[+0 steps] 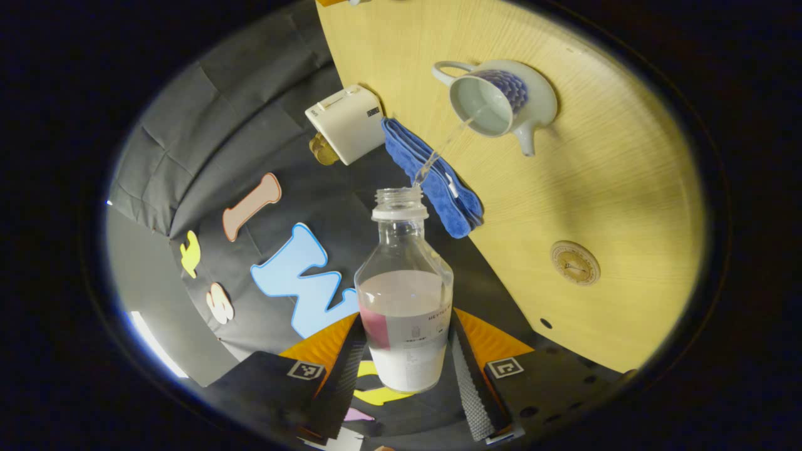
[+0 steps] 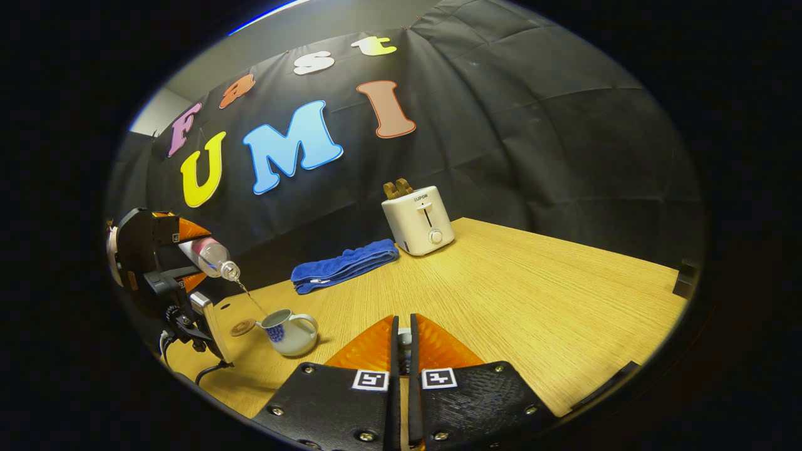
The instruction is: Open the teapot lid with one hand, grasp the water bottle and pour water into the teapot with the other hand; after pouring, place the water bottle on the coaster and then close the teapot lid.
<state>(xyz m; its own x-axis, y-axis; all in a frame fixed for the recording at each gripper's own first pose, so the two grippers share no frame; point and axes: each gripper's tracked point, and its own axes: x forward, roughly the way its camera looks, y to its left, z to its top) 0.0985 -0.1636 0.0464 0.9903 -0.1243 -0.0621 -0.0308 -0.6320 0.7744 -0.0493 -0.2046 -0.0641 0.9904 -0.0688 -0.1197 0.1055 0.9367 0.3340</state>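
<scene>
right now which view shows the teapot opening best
The left gripper view: it looks down into the open teapot as the stream from the water bottle lands inside. The right gripper view shows the teapot small, side-on, its inside hidden.

Dim booth, warm overhead light on the table (image 2: 501,282), sharp centre, fisheye-bent edges.

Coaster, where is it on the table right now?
The coaster lies bare on the wooden table, just beside the open teapot, near the table's edge below the tilted water bottle held by the left gripper.
</scene>
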